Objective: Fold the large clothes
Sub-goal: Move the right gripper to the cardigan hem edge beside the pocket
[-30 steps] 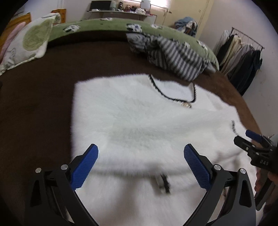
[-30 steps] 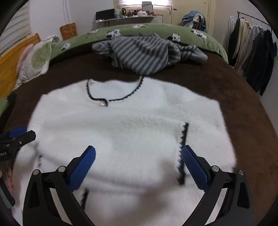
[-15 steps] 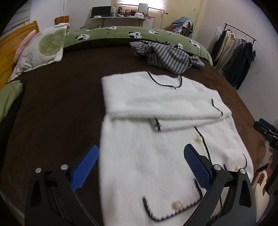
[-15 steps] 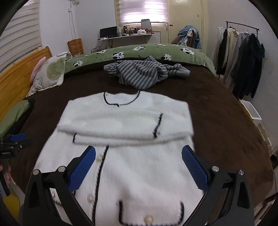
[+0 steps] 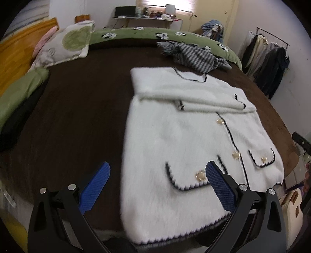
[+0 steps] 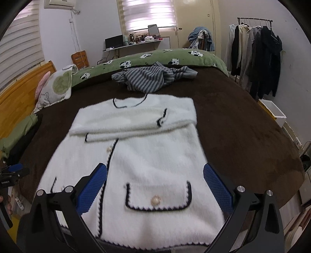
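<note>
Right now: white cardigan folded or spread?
Partly folded: white cardigan has both sleeves laid across its chest; body still spread full length.

Brown bed (image 6: 233, 124) — bearing white cardigan (image 6: 147, 155) (sleeves folded), striped garment (image 6: 147, 79), pillow (image 6: 56, 89).

A bedroom with pale walls (image 6: 93, 37). At the far end, a window with slatted white blinds (image 6: 146, 13) glows brightly above a long narrow desk (image 6: 134, 45) crowded with small items and a dark monitor. A cream door (image 6: 196, 19) stands right of it. On the right, a metal clothes rail (image 6: 256, 48) holds dark and light coats. A wooden orange headboard (image 6: 17, 93) runs along the left. A white air-conditioning unit (image 6: 59, 3) hangs high on the left wall.
</note>
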`<state>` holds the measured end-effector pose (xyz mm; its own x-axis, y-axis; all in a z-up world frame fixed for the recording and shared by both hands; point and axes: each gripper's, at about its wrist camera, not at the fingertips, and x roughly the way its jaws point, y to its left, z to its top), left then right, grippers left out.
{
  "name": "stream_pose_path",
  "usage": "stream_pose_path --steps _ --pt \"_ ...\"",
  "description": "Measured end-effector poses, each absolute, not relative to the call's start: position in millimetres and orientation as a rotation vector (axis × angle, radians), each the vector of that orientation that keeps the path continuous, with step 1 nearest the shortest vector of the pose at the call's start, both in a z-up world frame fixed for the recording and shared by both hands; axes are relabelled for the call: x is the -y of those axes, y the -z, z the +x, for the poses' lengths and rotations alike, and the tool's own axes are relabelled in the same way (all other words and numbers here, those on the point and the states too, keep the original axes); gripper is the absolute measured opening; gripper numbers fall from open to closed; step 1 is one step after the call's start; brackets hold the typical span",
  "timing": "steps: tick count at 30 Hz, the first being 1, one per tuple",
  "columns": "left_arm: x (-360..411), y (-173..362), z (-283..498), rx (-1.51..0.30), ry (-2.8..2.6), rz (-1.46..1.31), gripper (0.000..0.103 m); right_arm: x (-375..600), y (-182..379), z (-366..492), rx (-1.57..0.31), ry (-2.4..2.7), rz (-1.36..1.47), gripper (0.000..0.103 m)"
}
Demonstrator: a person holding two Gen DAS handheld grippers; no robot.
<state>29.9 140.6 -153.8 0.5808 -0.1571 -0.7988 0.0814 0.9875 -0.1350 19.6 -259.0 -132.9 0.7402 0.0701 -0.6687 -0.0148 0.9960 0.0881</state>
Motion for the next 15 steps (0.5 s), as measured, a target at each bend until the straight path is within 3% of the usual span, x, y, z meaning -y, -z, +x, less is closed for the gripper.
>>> stream_pose_path --steps 15 --pt "-174 199 -2 -1.021 0.15 -0.243 0.097 316 178 -9 -0.79 -0.042 0.051 0.097"
